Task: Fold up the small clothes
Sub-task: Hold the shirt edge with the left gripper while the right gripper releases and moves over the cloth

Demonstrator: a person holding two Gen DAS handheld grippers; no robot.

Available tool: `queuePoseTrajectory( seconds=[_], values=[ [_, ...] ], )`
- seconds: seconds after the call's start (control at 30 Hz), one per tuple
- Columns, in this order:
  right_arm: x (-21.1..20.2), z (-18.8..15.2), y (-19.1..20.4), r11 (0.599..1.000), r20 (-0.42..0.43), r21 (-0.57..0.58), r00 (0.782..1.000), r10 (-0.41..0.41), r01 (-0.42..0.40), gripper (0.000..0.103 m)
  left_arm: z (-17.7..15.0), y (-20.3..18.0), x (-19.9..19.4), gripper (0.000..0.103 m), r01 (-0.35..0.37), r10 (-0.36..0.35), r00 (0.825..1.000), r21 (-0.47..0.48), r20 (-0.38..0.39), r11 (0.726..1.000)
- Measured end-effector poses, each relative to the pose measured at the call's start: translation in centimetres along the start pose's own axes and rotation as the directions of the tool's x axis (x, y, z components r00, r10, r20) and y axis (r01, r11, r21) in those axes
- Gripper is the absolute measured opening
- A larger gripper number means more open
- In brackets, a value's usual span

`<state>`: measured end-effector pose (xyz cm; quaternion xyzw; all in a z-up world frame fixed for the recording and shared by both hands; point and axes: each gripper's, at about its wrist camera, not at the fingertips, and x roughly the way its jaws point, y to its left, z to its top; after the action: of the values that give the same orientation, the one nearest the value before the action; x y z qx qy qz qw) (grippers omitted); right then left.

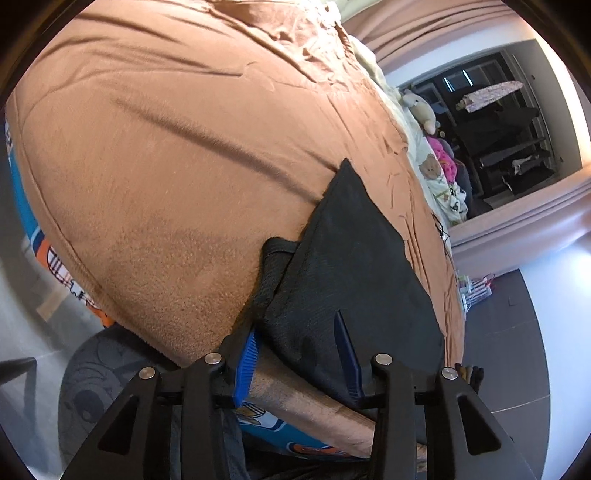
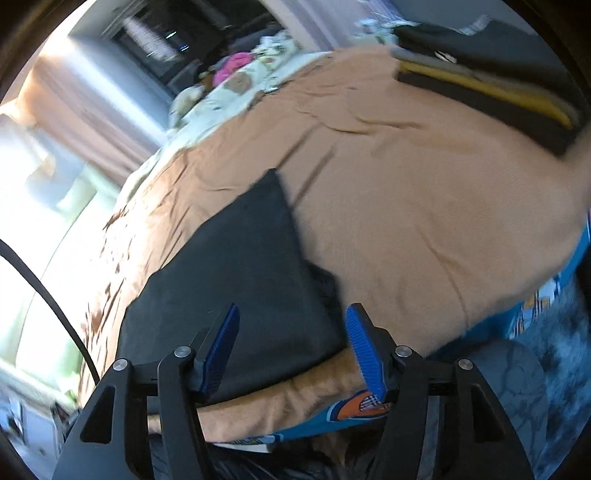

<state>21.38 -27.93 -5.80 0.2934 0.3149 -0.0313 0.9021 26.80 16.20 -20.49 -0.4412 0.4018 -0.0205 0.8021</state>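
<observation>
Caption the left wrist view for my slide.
Open left tongs over a folded black garment at the edge of a brown blanket.

L wrist cam sat close above near bed edge, looked fwd and down along its fingers (image 1: 255, 350) over brown blanket (image 1: 166, 166) toward window. R wrist cam: same edge, similar tilt, blurred. Both views shared dark folded garment (image 1: 351, 266) (image 2: 236, 266), blanket (image 2: 406, 203), pillow end.

Brown-blanketed bed (image 1: 166, 147), pink curtains (image 1: 424, 33), dark tiled floor (image 1: 517, 332).
</observation>
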Motion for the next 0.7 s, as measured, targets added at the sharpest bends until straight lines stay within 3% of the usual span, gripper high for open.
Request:
queuePoseTrajectory(
  seconds=[0.2,0.3,0.37,0.53,0.7],
  values=[
    [1.8,-1.3,6.4,0.984,-0.052,-0.172,0.998,0.041,-0.049,0.058,-0.2,0.8,0.2,0.041,0.025,-0.025,1.0,-0.033,0.017,0.999],
    [3.6,-2.2,9.0,0.973,-0.108,-0.219,0.993,0.052,-0.074,0.045,-0.2,1.1,0.1,0.031,0.02,-0.019,1.0,-0.041,0.025,0.999],
    [4.8,-2.8,10.8,0.965,-0.14,-0.244,0.988,0.058,-0.091,0.04,-0.2,1.4,0.1,0.016,0.007,-0.006,1.0,-0.04,0.02,0.999],
    [7.0,-4.2,14.3,0.942,-0.205,-0.309,0.977,0.065,-0.127,0.033,-0.1,1.8,0.0,0.006,0.015,-0.015,1.0,-0.033,0.012,0.999],
    [9.5,-5.4,17.0,0.913,-0.259,-0.372,0.963,0.073,-0.169,0.032,0.3,1.4,-0.4,0.005,0.042,-0.042,0.999,-0.023,0.015,0.999]
  ],
)
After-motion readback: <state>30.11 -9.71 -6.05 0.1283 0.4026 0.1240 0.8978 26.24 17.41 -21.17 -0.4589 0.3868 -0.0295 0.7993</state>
